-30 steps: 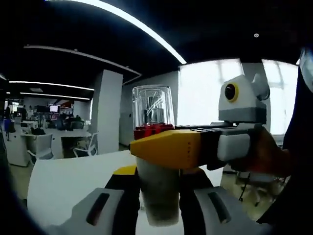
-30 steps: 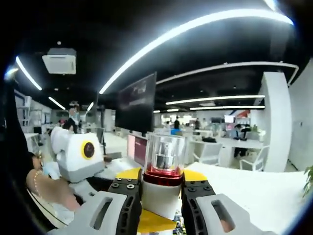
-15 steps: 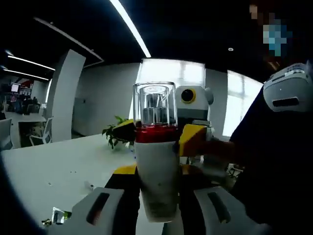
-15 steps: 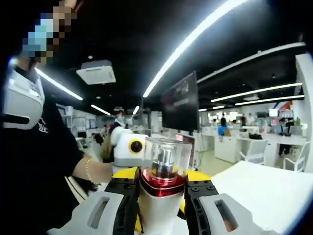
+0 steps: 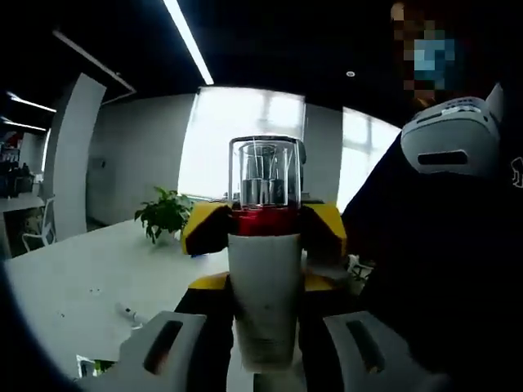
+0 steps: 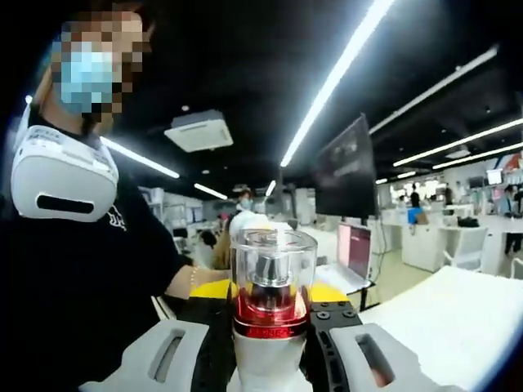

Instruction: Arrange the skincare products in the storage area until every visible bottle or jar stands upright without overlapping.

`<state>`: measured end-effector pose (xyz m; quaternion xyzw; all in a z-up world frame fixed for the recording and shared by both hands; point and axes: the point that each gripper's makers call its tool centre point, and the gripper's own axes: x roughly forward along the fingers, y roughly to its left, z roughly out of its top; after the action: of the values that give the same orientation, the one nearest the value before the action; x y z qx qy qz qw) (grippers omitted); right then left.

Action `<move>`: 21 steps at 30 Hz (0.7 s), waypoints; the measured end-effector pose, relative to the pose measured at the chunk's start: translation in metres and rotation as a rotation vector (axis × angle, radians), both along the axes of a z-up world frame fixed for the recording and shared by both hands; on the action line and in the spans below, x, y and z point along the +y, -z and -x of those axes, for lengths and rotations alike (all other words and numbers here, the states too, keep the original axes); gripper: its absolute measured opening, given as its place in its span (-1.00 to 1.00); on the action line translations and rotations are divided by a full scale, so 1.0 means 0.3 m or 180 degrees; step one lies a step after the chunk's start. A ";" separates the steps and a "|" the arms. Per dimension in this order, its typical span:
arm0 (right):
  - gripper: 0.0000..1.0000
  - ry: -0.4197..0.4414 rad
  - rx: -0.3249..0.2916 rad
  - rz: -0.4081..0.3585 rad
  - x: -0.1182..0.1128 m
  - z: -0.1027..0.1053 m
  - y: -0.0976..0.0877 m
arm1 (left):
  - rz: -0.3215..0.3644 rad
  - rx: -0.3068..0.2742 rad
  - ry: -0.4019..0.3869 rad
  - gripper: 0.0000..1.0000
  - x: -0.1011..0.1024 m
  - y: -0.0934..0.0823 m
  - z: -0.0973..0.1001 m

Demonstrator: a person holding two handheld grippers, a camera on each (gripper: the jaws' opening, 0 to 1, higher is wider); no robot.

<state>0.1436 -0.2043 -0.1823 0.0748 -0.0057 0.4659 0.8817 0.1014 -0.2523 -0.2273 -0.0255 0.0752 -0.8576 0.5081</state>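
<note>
A white surface [image 5: 73, 286] stretches away in the left gripper view, with a potted plant [image 5: 163, 214] (green, leafy) standing at its far end before a bright window [image 5: 237, 139]. A white pillar [image 5: 69, 163] rises on the left. In the right gripper view a dark screen [image 6: 347, 171] hangs beyond a laptop [image 6: 353, 260], with a ceiling vent [image 6: 204, 131] overhead and long light strips [image 6: 343, 69].
</note>
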 end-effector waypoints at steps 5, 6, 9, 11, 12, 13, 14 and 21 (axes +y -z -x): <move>-0.51 0.0207 -0.0065 -0.0007 -0.020 -0.024 -0.020 | 0.0063 0.0120 -0.0173 -0.49 -0.019 -0.016 -0.032; -0.52 0.0335 -0.0093 0.0009 -0.031 -0.037 -0.028 | 0.0102 0.0131 -0.0266 -0.49 -0.027 -0.021 -0.043; -0.52 0.0587 -0.0163 0.0053 -0.052 -0.061 -0.040 | 0.0201 0.0096 -0.0534 -0.46 -0.051 -0.038 -0.074; -0.52 0.0811 -0.0203 0.0132 -0.069 -0.085 -0.044 | 0.0272 0.0006 -0.0777 -0.42 -0.072 -0.045 -0.102; -0.52 0.0905 -0.0201 0.0156 -0.075 -0.095 -0.044 | 0.0285 -0.0033 -0.0857 -0.41 -0.078 -0.047 -0.111; -0.52 0.1060 -0.0218 0.0222 -0.085 -0.111 -0.045 | 0.0277 -0.0092 -0.0995 -0.39 -0.089 -0.046 -0.128; -0.52 0.1182 -0.0246 0.0281 -0.096 -0.124 -0.045 | 0.0291 -0.0195 -0.1187 -0.37 -0.100 -0.048 -0.148; -0.52 0.2193 -0.0613 0.0730 -0.149 -0.196 -0.118 | 0.0443 -0.0853 -0.2154 -0.29 -0.130 -0.069 -0.230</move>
<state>0.2025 -0.2490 -0.1471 -0.0749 -0.0611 0.1445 0.9848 0.1705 -0.2913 -0.2065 0.0292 -0.0632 -0.6398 0.7654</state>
